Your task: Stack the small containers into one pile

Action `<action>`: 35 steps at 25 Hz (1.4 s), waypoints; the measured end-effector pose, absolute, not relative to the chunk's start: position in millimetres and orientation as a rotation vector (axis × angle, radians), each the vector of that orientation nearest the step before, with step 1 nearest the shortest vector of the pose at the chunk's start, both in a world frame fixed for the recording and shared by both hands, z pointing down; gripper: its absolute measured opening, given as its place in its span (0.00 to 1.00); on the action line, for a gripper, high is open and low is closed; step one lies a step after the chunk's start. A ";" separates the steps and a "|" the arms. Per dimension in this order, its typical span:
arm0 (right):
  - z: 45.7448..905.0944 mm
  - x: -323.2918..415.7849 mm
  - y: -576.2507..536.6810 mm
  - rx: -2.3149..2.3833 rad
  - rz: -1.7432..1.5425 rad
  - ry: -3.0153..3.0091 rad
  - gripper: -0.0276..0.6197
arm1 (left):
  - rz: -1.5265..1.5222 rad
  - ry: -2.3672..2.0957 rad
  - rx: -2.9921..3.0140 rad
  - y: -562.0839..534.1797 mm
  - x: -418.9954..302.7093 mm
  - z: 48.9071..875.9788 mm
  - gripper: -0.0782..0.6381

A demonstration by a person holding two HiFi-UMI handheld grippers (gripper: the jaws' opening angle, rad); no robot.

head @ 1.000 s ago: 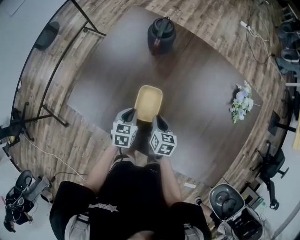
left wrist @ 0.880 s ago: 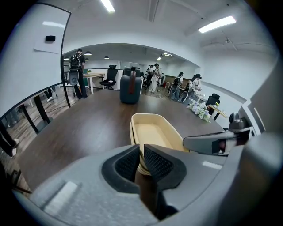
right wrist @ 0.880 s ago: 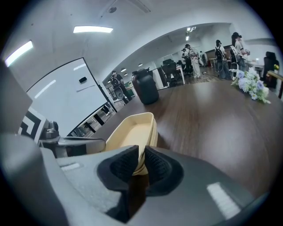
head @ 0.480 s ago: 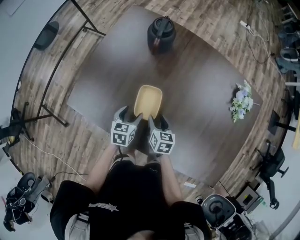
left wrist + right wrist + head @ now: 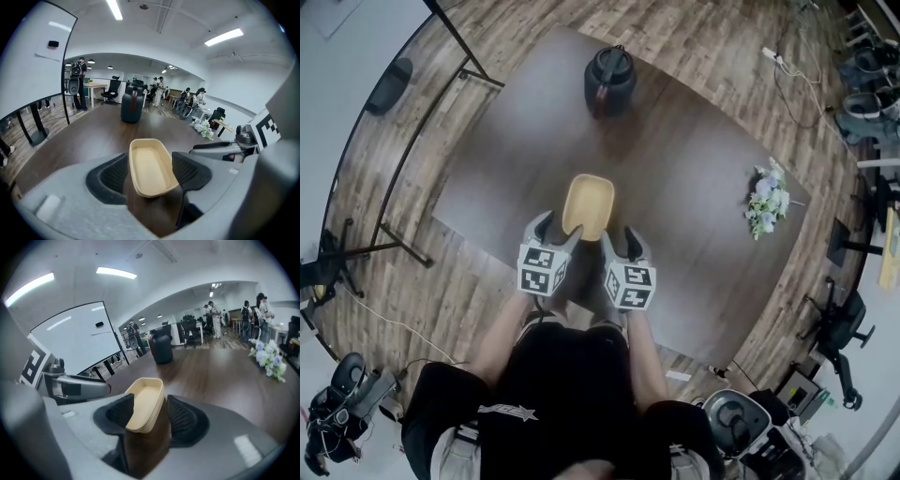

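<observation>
My left tongs (image 5: 555,230) just opened wide, pads off everything. Tan container stack (image 5: 587,204) sits on the table (image 5: 694,187), near end between my two tongs and showing in each jaw gap. My right tongs (image 5: 621,240) also just opened wide, holding nothing.
</observation>
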State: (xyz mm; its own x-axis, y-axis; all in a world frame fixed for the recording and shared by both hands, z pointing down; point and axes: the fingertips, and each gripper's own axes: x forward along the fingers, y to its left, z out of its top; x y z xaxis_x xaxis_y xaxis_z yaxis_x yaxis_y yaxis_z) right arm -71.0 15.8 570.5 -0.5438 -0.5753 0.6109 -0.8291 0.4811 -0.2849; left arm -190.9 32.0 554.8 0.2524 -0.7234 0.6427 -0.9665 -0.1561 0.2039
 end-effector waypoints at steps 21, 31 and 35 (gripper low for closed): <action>339.0 140.8 34.1 1.942 0.088 -2.299 0.12 | 0.282 -1.508 2.670 0.1 -39.2 340.4 0.16; 343.7 171.2 55.9 2.054 0.134 -2.224 0.05 | 0.307 -1.407 2.733 9.7 -3.8 339.9 0.12; 343.4 171.4 54.2 2.046 0.138 -2.224 0.05 | 0.313 -1.413 2.730 9.6 -5.1 340.2 0.12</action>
State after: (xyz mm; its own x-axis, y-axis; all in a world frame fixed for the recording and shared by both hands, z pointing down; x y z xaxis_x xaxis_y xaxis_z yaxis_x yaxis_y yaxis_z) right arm 171.4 54.2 343.4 -0.0816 -0.9857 0.1474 -0.9964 0.0843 0.0118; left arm -5.1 9.6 340.2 0.5617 -0.8023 0.2023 -0.8127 -0.5808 -0.0471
